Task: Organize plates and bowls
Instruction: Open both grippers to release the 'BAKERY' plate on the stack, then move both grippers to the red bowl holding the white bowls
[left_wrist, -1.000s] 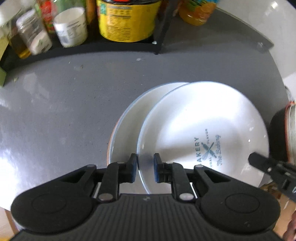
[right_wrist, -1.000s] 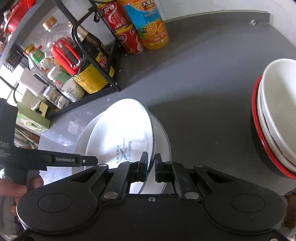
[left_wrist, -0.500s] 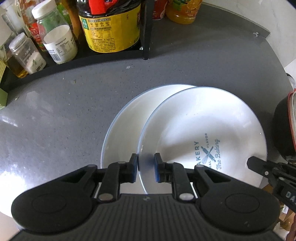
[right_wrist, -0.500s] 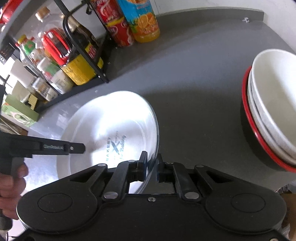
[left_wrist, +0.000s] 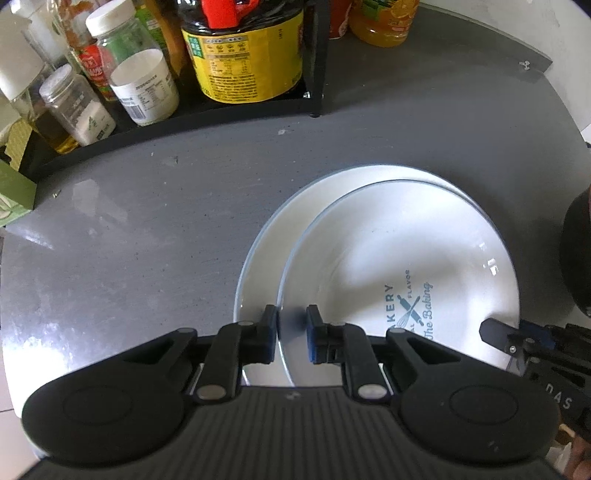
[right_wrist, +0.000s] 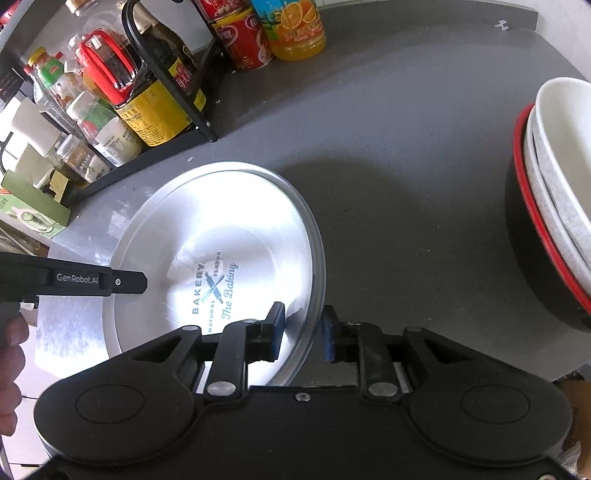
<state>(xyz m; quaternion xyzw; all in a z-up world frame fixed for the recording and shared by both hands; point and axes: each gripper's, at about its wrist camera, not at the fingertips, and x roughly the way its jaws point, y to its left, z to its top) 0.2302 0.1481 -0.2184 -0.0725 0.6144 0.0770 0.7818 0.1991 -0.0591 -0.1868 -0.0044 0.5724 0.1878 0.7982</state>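
A white plate with a blue bakery print (left_wrist: 399, 273) lies on a second white plate (left_wrist: 266, 258) on the grey counter. My left gripper (left_wrist: 291, 328) is shut on the printed plate's near left rim. In the right wrist view the printed plate (right_wrist: 221, 243) lies flat, and my right gripper (right_wrist: 301, 328) straddles its right rim with the jaws spread apart, open. A stack of white bowls in a black bowl with a red rim (right_wrist: 546, 206) stands at the right.
A black wire rack (left_wrist: 314, 59) with sauce bottles, jars and cans lines the back of the counter. An orange juice bottle (right_wrist: 295, 26) stands beside it. A green box (right_wrist: 33, 214) sits at the far left. The counter edge (left_wrist: 535, 62) curves at the back right.
The printed plate has come down onto the lower plate. My right gripper's jaws have opened off the rim. My left gripper keeps its hold.
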